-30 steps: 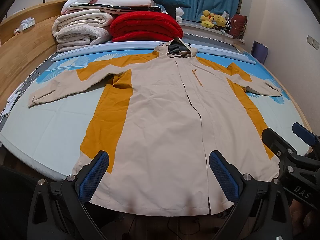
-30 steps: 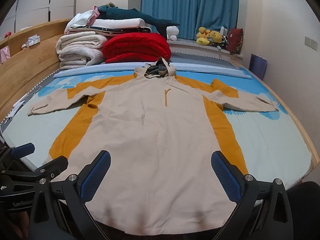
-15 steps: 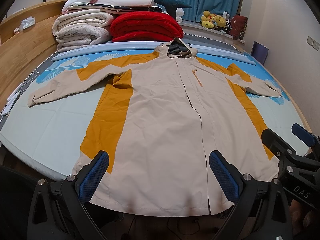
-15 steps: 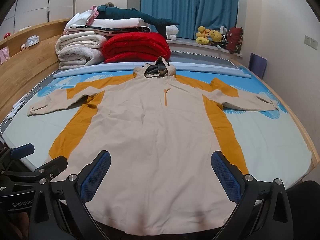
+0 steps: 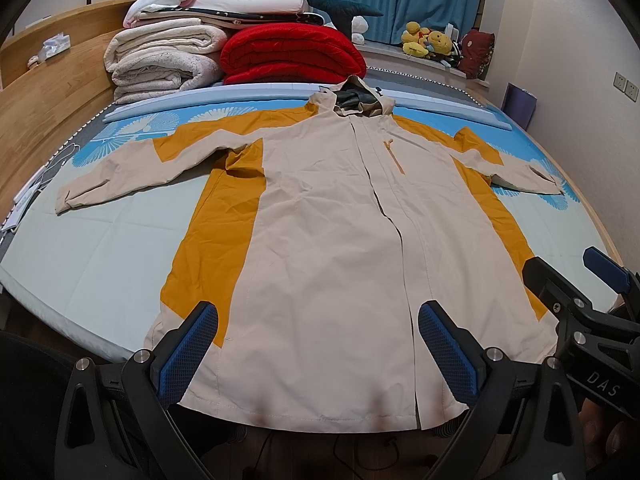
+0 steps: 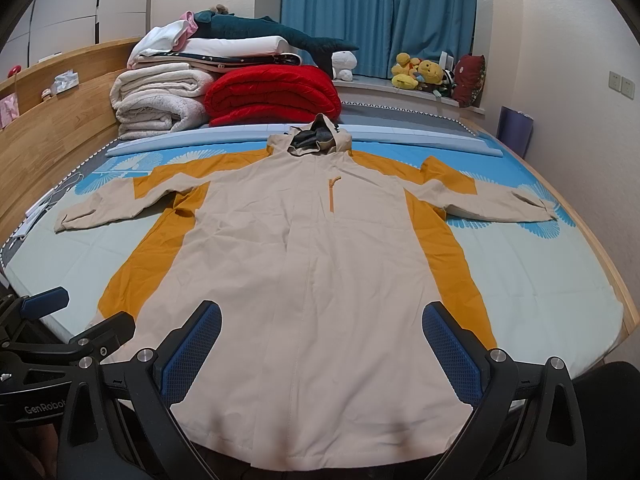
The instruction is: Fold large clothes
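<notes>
The left gripper and right gripper hang side by side at the near edge of the bed, jaws spread wide and holding nothing. Beyond them the coat lies flat, sleeves out, hood toward the blankets.

We are in a home bedroom: a wide bed with a wooden headboard, folded blankets stacked beside a red quilt, blue curtains, and plush toys along the window ledge.
</notes>
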{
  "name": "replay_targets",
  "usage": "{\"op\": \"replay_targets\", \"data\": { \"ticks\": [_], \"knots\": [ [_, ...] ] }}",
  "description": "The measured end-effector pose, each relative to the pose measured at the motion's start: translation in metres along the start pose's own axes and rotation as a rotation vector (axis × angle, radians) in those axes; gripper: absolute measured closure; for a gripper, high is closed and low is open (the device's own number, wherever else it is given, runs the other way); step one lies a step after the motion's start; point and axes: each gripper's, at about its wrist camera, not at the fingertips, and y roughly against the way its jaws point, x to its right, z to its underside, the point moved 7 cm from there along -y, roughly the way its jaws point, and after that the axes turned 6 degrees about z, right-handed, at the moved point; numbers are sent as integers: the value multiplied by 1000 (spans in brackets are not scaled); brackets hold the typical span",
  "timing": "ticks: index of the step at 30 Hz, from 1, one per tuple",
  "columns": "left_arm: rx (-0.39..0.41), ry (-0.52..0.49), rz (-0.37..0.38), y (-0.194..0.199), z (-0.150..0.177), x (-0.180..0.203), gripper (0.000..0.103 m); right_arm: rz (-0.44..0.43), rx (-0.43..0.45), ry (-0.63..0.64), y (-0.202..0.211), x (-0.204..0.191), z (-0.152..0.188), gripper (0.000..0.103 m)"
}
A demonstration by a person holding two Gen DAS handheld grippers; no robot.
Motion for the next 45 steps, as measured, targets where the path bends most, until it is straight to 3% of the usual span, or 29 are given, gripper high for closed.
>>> {"op": "replay_targets", "data": {
  "ticks": [9, 13, 18, 22, 27, 34, 45],
  "knots": [
    [19, -9, 18, 3, -5, 9, 6, -5, 9, -7, 0, 2, -2, 3],
    [32, -35, 26, 8, -8, 13, 20, -10, 32, -16, 6, 5, -6, 3],
    [36, -58, 52, 9, -10, 20, 30, -9, 53, -11, 9, 4, -9, 7],
    [42, -79, 61, 12, -19, 22, 47, -17, 61, -13, 9, 6, -13, 11],
    [101, -75, 42, 20, -57, 10, 47, -41, 52, -36, 8, 17, -24, 20],
    [191, -52, -1, 8, -128, -19, 47, -49, 110, -68, 7, 42, -77, 37],
    [180, 36, -22, -45, -208, -76, 53, -41, 183, -56, -56, 41, -205, 39]
  ]
}}
